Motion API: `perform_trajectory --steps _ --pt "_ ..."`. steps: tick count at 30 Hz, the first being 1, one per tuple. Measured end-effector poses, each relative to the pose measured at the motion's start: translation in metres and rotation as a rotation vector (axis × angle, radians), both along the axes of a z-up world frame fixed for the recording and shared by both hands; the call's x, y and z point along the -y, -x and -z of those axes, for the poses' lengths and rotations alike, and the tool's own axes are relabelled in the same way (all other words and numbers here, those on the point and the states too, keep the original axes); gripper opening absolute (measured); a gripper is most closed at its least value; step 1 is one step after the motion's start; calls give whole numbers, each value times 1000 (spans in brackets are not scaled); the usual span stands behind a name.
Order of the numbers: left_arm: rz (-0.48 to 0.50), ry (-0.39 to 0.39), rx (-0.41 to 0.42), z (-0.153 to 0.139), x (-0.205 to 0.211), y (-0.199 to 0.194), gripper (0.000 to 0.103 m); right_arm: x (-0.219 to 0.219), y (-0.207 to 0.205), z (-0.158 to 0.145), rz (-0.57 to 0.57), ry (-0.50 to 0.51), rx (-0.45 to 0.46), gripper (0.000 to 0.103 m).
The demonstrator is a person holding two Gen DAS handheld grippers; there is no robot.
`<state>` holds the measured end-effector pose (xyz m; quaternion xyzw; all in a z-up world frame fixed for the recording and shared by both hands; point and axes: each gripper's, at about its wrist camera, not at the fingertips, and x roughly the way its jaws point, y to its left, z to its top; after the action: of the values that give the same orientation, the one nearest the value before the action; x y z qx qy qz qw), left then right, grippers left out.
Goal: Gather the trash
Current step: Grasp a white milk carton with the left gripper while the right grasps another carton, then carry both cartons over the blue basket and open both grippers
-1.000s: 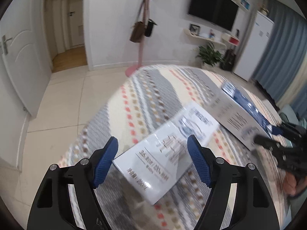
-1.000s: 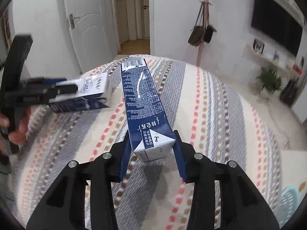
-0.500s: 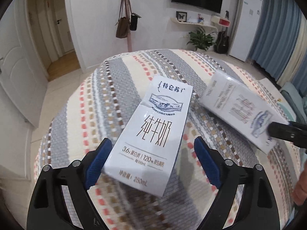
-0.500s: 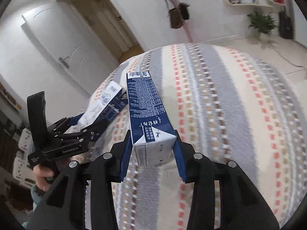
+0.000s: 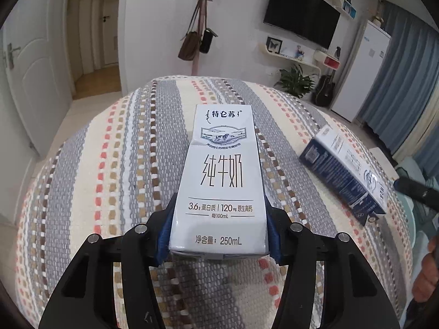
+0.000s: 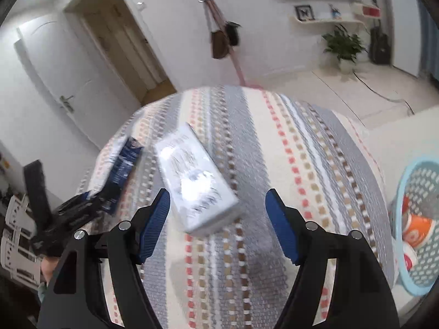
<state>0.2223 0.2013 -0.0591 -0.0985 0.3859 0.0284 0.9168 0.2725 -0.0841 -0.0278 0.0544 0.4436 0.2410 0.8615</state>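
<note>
Striped woven cloth covers the surface | pink coat stand behind it, bags hanging | television right of stand

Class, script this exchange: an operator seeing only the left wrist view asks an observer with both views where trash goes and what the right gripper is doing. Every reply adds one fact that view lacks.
Operator: No bin shows beyond the striped woven cloth. Is there one?
Observer: Yes, a light blue perforated plastic basket stands beside the cloth's right edge.
Operator: Anything inside?
Observer: Orange-and-white paper cups.
Operator: Does the right gripper hold anything?
Observer: No. Its jaws are opening; a white rectangular milk carton lies on the cloth between them, neither pad pressing it.
</note>
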Motion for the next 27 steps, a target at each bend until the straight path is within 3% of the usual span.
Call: perform_trajectory --steps 5,9,12,16,17,23,27 --pt "-5 -42 16 -1 11 2 52 -45 6 -5 -118 169 131 85" --pt "-14 -26 27 -3 9 4 52 -78 -10 11 -158 322 195 85" --pt "-17 -22 32 -3 8 5 52 -84 -18 26 -155 362 176 85" --pt "-13 -51 39 -4 13 6 52 -77 -24 34 -155 297 117 85" --pt "-11 -59 43 -5 16 7 52 -74 -26 35 -153 281 105 84" --pt "7 -69 78 -23 35 13 52 -66 -19 31 -171 274 108 51" --pt "27 -45 102 -36 53 14 52 -52 -6 14 -159 253 156 51"
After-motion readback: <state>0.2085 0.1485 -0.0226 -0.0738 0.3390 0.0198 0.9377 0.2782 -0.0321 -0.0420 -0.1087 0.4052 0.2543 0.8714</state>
